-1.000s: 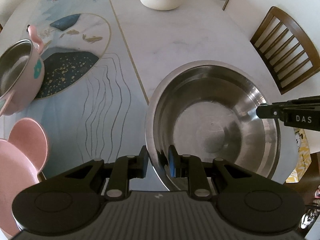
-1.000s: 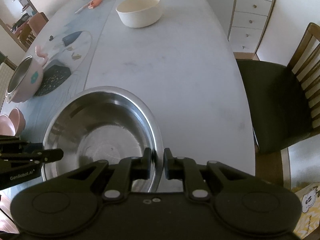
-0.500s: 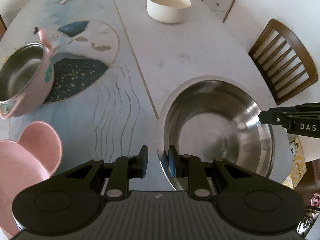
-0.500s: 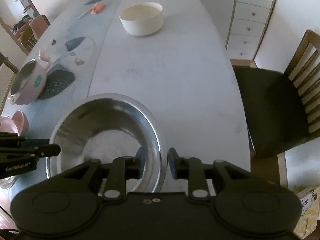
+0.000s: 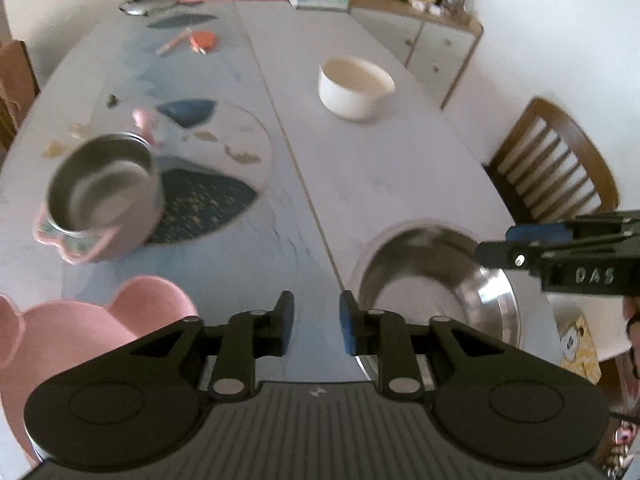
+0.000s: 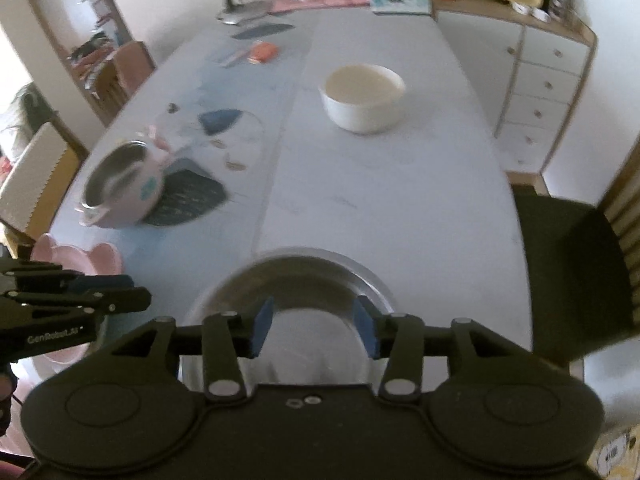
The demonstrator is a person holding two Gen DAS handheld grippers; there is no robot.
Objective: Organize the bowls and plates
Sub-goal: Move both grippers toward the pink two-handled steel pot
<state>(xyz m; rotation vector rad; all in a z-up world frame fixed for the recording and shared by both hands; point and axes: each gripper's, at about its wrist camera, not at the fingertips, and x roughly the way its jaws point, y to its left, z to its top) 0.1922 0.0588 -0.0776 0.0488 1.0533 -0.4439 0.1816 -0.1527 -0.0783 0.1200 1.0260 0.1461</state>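
A large steel bowl [image 5: 436, 280] rests on the table near its front edge; it also shows in the right wrist view [image 6: 296, 280]. My left gripper [image 5: 314, 326] is open and empty, lifted just left of the bowl's rim. My right gripper [image 6: 314, 330] is open and empty above the bowl's near side. A white bowl [image 5: 354, 88] stands far back, also seen in the right wrist view [image 6: 364, 96]. A pink pot with a steel inside [image 5: 102, 196] stands at the left. A pink ear-shaped plate [image 5: 92, 328] lies at the near left.
A wooden chair [image 5: 556, 164] stands at the table's right, its dark seat [image 6: 572, 272] close to the bowl. A white drawer cabinet [image 6: 536, 84] is at the back right. A lamp base [image 5: 142, 6], an orange item [image 5: 202, 40] and a round placemat [image 5: 224, 152] lie farther back.
Both grippers have let go of the steel bowl's rim, opened wide, and pulled up and back. The bowl now sits on the table.
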